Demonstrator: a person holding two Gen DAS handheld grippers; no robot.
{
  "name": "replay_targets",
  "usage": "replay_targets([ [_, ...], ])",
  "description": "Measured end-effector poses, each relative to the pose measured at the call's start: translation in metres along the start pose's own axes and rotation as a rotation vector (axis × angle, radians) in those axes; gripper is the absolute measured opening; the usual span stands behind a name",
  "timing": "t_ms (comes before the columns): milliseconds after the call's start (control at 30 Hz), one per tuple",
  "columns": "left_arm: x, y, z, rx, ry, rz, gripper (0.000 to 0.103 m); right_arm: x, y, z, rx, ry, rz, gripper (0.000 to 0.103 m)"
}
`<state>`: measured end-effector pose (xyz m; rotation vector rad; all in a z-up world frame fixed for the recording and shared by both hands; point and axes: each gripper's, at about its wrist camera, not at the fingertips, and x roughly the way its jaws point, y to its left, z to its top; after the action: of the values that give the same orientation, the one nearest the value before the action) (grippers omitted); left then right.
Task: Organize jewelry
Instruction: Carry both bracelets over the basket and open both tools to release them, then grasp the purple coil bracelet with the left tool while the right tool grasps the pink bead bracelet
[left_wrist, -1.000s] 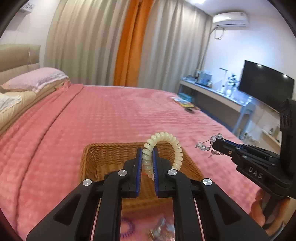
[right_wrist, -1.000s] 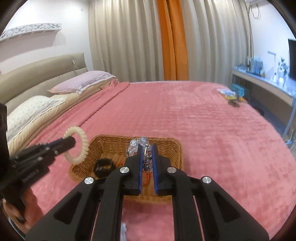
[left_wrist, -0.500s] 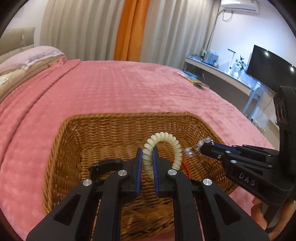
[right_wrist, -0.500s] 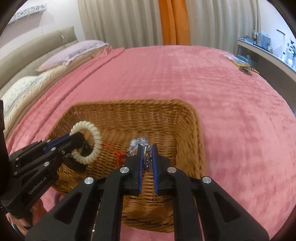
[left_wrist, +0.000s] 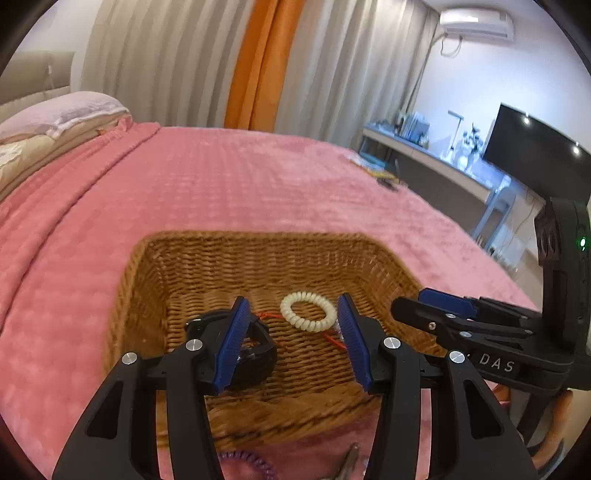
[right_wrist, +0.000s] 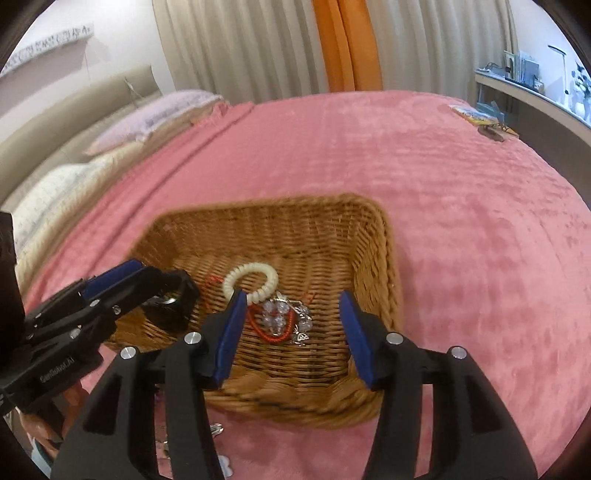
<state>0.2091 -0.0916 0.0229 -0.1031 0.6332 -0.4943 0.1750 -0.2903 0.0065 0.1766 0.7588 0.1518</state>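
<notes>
A wicker basket (left_wrist: 258, 247) (right_wrist: 373, 258) sits on the pink bed. Inside it lie a cream coil hair tie (left_wrist: 308, 311) (right_wrist: 251, 280), a clear crystal bead bracelet (right_wrist: 282, 314), a red bead string (right_wrist: 273, 334) and a black band (left_wrist: 255, 354). My left gripper (left_wrist: 291, 339) is open and empty above the basket's near side; it also shows in the right wrist view (right_wrist: 147, 280). My right gripper (right_wrist: 291, 332) is open and empty above the crystal bracelet; it also shows in the left wrist view (left_wrist: 436, 310).
A purple coil tie (left_wrist: 247, 459) and small metal pieces (left_wrist: 347, 461) (right_wrist: 218, 430) lie on the pink blanket (left_wrist: 221, 177) in front of the basket. Pillows (right_wrist: 155, 114) lie at the far left. A desk with a TV (left_wrist: 532, 155) stands right of the bed.
Both grippers opened over the basket. The cream coil tie dropped from the left gripper and the crystal bracelet from the right; both now lie in the basket.
</notes>
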Motion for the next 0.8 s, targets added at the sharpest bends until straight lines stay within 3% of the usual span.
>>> replay_targets([
  [233,-0.056,0.010,-0.010,-0.066,-0.071,-0.038,0.047,-0.042,0.008,-0.014,-0.007,-0.071,-0.035,0.049],
  [467,-0.088,0.017,-0.032,-0.077,-0.041,0.007,0.047,-0.083,0.021,-0.047,-0.046,-0.088,-0.065,0.049],
  [600,-0.092,0.030,-0.053,-0.117,-0.008,0.061,0.053,-0.096,0.022,-0.082,-0.074,-0.054,-0.097,0.049],
  [800,-0.076,0.053,-0.082,-0.185,0.070,0.102,0.053,-0.087,0.012,-0.134,-0.050,0.046,-0.129,0.049],
])
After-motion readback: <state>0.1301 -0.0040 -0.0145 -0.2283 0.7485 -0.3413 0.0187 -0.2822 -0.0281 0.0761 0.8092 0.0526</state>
